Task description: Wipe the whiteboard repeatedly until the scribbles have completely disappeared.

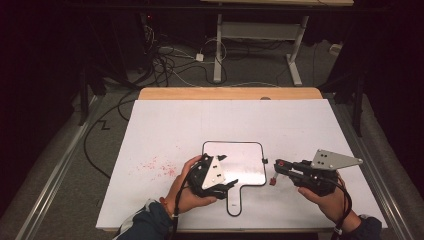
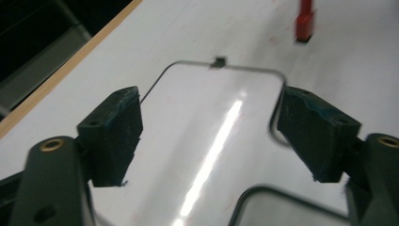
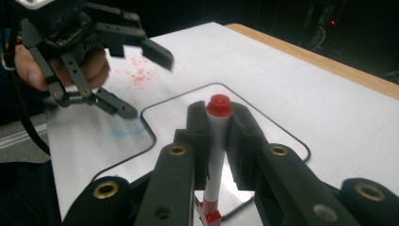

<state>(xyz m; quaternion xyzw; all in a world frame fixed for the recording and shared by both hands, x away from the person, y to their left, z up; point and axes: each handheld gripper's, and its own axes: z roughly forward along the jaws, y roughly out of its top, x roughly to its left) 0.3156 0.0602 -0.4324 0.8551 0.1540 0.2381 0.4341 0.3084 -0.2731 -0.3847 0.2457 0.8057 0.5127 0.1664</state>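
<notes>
Right gripper view: marker (image 3: 215, 155) tip hidden between the right gripper (image 3: 219, 141) pads.

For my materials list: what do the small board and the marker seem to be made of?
Board: probably glossy whiteboard laminate with a thin dark rim; it reflects a bright streak of light. Marker: apparently smooth plastic, white barrel with red ends.

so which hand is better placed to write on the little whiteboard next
Right. Its hand-held gripper is shut on the red marker beside the whiteboard. The left hand-held gripper hangs open over the board, holding nothing.
</notes>
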